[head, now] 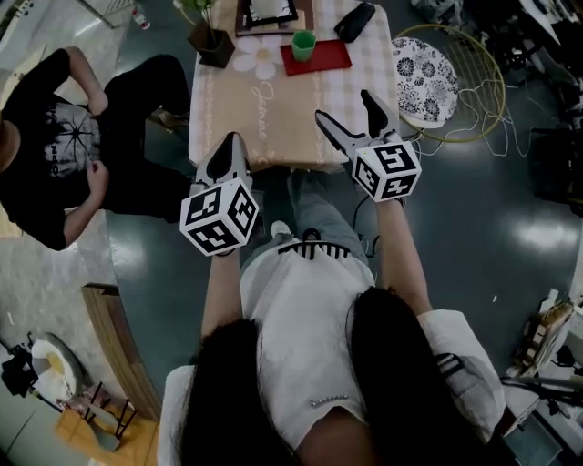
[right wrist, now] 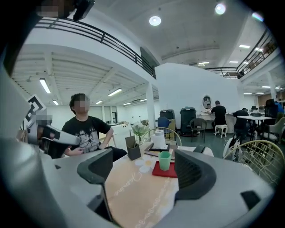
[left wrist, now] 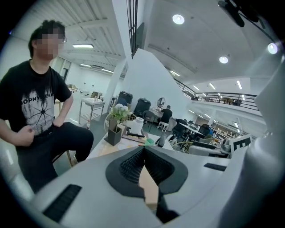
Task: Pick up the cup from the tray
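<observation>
A green cup [head: 303,45] stands upright on a small red tray [head: 333,57] at the far end of the table [head: 273,123]. Both grippers hang over the near table edge, well short of the tray. My left gripper [head: 228,146] is shut with nothing in it. Over to the right, my right gripper [head: 344,106] stands wide open and empty. In the right gripper view the cup [right wrist: 164,160] and tray [right wrist: 161,172] show far ahead between the spread fingers of that gripper [right wrist: 144,168]. The left gripper view shows its jaws [left wrist: 143,152] touching at the tips, the cup [left wrist: 149,141] just peeking above them.
A potted plant [head: 211,41], a framed holder [head: 271,14] and a black case [head: 355,20] sit around the tray. A wire chair with a floral cushion [head: 424,68] stands right of the table. A person in black [head: 55,146] sits to the left.
</observation>
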Tool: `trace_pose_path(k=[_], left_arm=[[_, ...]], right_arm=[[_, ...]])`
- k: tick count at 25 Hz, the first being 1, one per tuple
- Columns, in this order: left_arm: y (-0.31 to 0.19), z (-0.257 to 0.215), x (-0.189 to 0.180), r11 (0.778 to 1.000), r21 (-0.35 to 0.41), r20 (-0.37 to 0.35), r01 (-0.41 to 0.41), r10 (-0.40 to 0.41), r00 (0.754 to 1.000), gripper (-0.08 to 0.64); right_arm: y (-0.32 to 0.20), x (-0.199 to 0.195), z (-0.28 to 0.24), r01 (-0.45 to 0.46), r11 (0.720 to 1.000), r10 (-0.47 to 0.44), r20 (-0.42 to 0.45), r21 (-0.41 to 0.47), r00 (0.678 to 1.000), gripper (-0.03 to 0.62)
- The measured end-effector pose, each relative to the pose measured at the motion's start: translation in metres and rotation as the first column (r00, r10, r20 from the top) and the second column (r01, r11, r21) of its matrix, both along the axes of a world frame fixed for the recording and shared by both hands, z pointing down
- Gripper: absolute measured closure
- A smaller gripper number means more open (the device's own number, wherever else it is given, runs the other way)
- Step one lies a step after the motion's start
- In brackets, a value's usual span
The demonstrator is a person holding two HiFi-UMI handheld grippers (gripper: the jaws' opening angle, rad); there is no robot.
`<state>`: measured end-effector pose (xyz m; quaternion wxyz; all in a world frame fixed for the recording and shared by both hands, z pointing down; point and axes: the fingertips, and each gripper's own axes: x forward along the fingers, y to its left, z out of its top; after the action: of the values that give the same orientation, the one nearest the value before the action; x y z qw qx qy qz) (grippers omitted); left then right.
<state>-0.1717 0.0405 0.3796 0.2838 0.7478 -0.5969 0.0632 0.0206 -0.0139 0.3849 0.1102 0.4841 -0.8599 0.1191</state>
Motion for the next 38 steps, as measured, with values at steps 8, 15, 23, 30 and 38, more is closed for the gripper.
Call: trace_pose_path(k=[8,15,23,30,38], left_arm=[[-0.089,0.015,0.004,0.996,-0.049,0.054,0.081,-0.078,0.996,0.551],[-0.150,0.036,0.010,0.984,-0.093,0.078,0.154,-0.147,0.986,0.551],[-0.180,0.063,0.016,0.969,-0.156,0.104,0.190,-0.175,0.979,0.551],[-0.190,0.084,0.014,0.957,-0.210,0.141,0.199,-0.171,0.975,0.551],[-0.197,0.100,0.017,0.950,-0.243,0.148,0.197,-0.165,0.975,0.551]], right_arm=[[-0.111,-0.006,0.044,0.059,0.995,-0.062,-0.039,-0.075,0.997,0.173],[-0.186,-0.014,0.083,0.124,0.984,-0.133,-0.065,-0.131,0.989,0.155],[-0.226,-0.038,0.133,0.199,0.961,-0.222,-0.107,-0.192,0.969,0.138],[-0.241,-0.053,0.168,0.228,0.941,-0.271,-0.154,-0.249,0.950,0.138],[-0.248,-0.054,0.189,0.261,0.920,-0.329,-0.215,-0.291,0.920,0.250]])
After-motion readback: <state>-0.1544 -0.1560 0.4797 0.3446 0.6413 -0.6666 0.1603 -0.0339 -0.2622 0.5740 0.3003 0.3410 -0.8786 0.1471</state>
